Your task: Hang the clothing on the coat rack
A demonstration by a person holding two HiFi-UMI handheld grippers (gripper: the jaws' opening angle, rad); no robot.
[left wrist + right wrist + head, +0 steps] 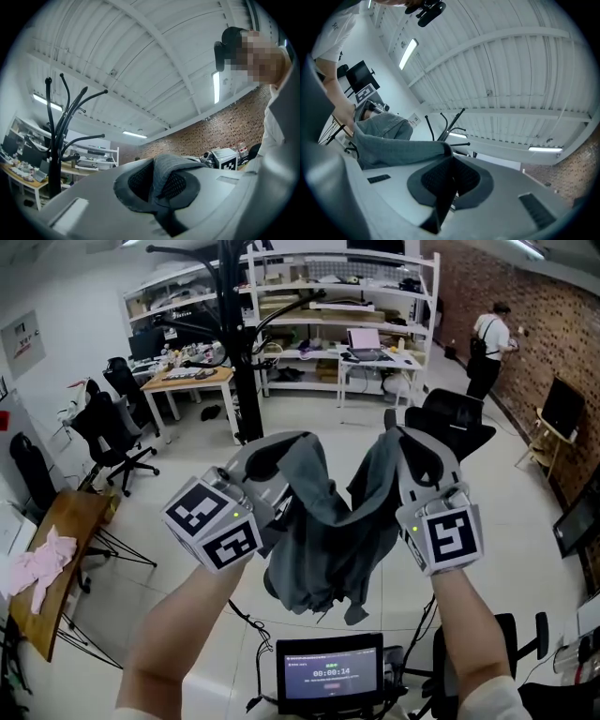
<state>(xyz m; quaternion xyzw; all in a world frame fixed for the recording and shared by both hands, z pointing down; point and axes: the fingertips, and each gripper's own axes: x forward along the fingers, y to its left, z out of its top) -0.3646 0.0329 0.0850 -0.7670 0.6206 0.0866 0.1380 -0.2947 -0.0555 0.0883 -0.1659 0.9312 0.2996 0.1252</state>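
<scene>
Both clamps are closed on cloth: left hand-held gripper (157,174) pinches a rolled fold of the grey garment (323,540), and right hand-held gripper (451,171) bites a flat edge of it. Nothing carries the garment except those 2 grips. It sags in the air between them above the floor, with the coat rack (246,343) well apart, up ahead. Risks as I read them: each bite looks thin, so a tug as a hook takes the weight could pull the fabric out of 1 clamp and drop that side. The middle hangs bunched with loose ends below, so no clear collar or loop shows, and a hook may catch a random fold and leave it lopsided. The rack's arms sit at several heights, so the dangling part could snag a lower arm first. The black chair (455,423) stands close on the right and a cable (246,622) lies on the floor underfoot; either could foul the approach. Writing: the small screen (330,673) at bottom shows a timer that looks like 00:00:14, other lines too small to read. The marker cubes carry only black-and-white squares, no letters. No brand is visible on the garment.
</scene>
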